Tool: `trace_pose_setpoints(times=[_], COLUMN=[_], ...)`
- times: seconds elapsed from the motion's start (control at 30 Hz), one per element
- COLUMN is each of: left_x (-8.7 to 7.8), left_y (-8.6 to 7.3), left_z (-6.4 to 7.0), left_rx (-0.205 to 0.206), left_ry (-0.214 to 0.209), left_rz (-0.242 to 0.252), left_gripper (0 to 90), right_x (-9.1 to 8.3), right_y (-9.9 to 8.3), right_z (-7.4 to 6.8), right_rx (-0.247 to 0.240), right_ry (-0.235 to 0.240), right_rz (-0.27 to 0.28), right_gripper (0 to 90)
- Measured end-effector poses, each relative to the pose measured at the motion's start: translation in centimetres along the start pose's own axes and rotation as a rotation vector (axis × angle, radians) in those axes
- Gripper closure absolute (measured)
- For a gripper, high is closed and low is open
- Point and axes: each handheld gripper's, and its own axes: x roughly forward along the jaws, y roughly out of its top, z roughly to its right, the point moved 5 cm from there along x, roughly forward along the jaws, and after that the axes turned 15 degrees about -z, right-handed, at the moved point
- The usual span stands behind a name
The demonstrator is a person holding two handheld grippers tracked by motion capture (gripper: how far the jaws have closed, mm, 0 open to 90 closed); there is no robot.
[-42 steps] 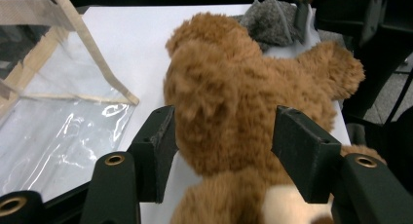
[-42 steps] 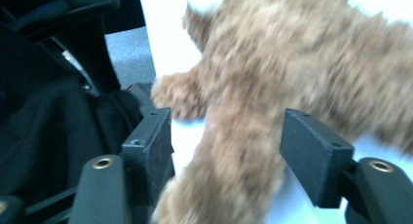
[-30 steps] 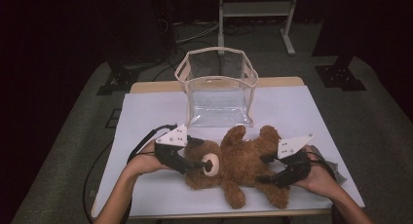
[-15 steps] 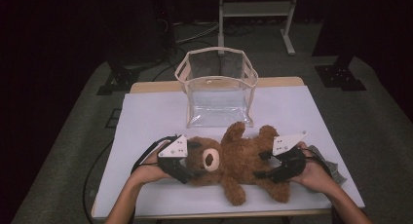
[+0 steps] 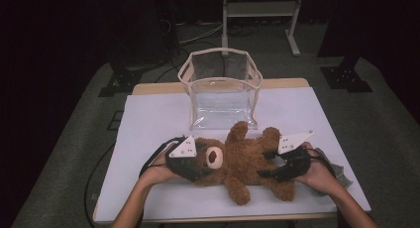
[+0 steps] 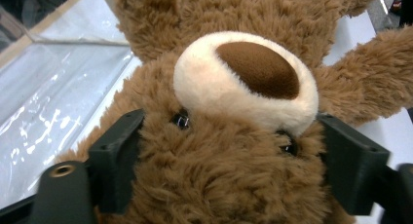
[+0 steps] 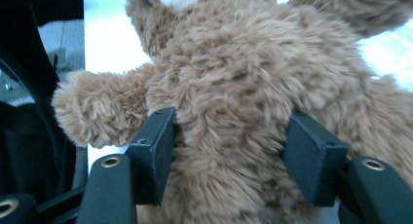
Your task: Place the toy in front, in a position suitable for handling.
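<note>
1. This looks like a lab or recording studio, not a home: the room around the table [image 5: 148,119] is dark, with black walls or drapes on the far side.
2. The floor is grey carpet [image 5: 381,119], with cables [image 5: 198,32] trailing across it at the far left.
3. A pale metal stand [image 5: 260,10] rises at the far side, and black bases of equipment stands [image 5: 346,79] sit on the floor to the left and right.
4. The table is wooden-edged under a plain white cover, lit from above.
</note>
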Motion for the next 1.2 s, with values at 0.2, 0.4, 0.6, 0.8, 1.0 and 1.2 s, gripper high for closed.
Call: trace_pose_setpoints(times=[0.2, 0.4, 0.6, 0.8, 1.0, 1.2], left_x=[-0.1, -0.2, -0.3, -0.4, -0.5, -0.4], left_y=[-0.1, -0.1, -0.2, -0.3, -0.3, -0.2], left_z=[0.1, 0.1, 0.3, 0.4, 0.6, 0.6], left_rx=[-0.008, -0.007, -0.007, -0.005, -0.005, -0.008], left_ry=[0.001, 0.003, -0.001, -0.01, -0.006, -0.01], left_rz=[-0.004, -0.005, -0.006, 0.0, -0.001, 0.0], left_gripper=[23.4, 22.7, 22.5, 22.5, 22.4, 22.5], right_x=[-3.1, -5.4, -5.1, -2.8, -2.9, -4.7], right_y=[-1.7, -5.9, -10.3, -12.7, -12.7, -10.2], right_z=[1.1, 3.6, 6.0, 6.9, 7.0, 5.7], right_rx=[0.067, 0.184, 0.294, 0.32, 0.357, 0.322], right_ry=[-0.038, -0.143, -0.215, -0.24, -0.215, -0.128], right_rz=[0.043, 0.0, -0.077, -0.161, -0.15, -0.063], right_gripper=[36.4, 35.6, 35.5, 42.3, 71.1, 73.3])
